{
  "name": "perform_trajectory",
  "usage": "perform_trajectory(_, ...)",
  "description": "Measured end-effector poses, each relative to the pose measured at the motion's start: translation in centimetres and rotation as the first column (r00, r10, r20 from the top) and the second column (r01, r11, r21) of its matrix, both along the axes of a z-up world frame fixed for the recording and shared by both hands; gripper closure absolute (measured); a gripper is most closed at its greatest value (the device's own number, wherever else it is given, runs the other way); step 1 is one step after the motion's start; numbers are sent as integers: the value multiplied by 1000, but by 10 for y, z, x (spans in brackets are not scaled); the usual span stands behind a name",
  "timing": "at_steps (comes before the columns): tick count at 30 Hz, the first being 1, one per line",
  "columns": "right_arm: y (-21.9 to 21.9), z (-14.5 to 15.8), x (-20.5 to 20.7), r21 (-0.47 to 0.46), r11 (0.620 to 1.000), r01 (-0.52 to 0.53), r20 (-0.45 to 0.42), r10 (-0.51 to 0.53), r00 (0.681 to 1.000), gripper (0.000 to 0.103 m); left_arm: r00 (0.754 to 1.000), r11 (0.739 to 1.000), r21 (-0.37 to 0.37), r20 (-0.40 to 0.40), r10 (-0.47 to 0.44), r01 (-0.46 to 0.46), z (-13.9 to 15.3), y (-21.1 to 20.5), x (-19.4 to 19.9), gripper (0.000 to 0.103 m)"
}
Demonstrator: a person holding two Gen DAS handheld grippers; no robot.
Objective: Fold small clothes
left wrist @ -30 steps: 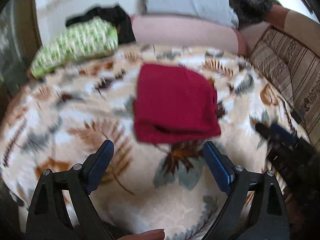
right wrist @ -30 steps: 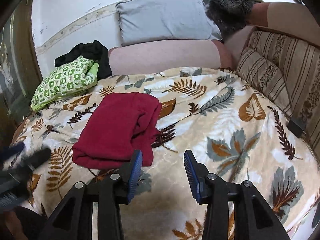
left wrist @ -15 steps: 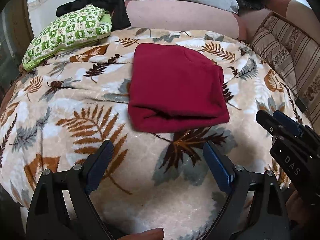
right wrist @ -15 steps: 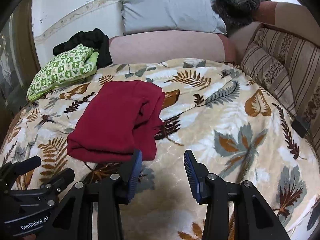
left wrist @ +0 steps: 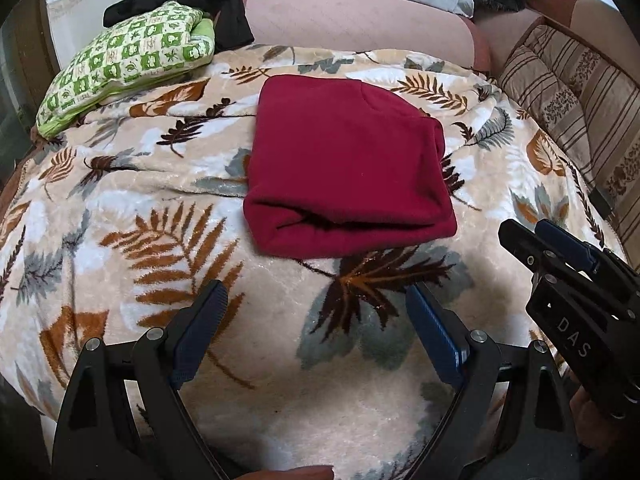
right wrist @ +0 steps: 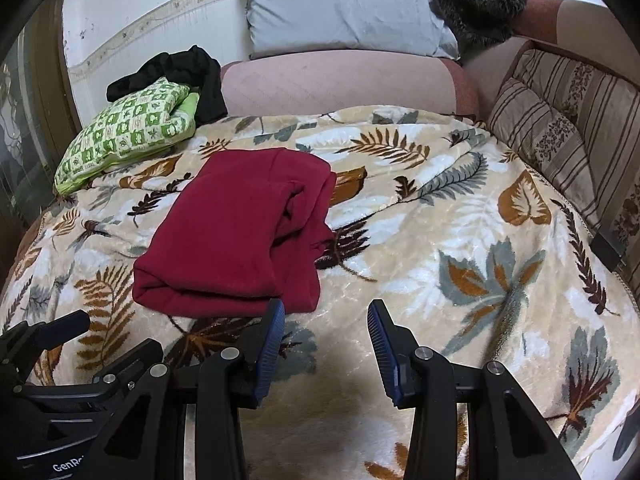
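Observation:
A dark red garment [left wrist: 348, 168] lies folded into a thick rectangle on the leaf-patterned blanket [left wrist: 120, 216]. It also shows in the right wrist view [right wrist: 236, 240], with a loose fold along its right side. My left gripper [left wrist: 316, 332] is open and empty, hovering above the blanket short of the garment's near edge. My right gripper [right wrist: 326, 344] is open and empty, just near-right of the garment's near corner. The right gripper appears at the right edge of the left wrist view [left wrist: 560, 256], and the left gripper at the lower left of the right wrist view [right wrist: 60, 332].
A green checked cushion [right wrist: 128, 136] and a black garment [right wrist: 188, 72] lie at the back left. A grey pillow [right wrist: 344, 8] and pink bolster [right wrist: 340, 80] line the back. Striped cushions [right wrist: 560, 140] run along the right. A dark furry item [right wrist: 476, 8] sits at the back right.
Both grippers have drawn back a little from the garment and steadied. The garment has not moved. Both jaws stay open.

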State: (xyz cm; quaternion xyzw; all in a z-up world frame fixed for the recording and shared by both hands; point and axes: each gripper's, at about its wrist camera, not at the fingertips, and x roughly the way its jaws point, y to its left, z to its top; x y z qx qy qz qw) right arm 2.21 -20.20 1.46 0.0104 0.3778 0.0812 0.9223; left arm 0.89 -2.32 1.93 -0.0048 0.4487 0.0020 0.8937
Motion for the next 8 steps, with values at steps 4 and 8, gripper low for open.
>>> perform_trajectory(4, 2, -3, 1, -1, 1000, 1, -10, -1, 1000, 62, 999, 1000, -2, 31, 10, -10, 1, 1, -3, 12)
perform_trajectory(8, 3, -3, 1, -3, 1000, -1, -10, 1, 1000, 62, 999, 999, 35, 36, 5, -7, 1, -2, -3, 12)
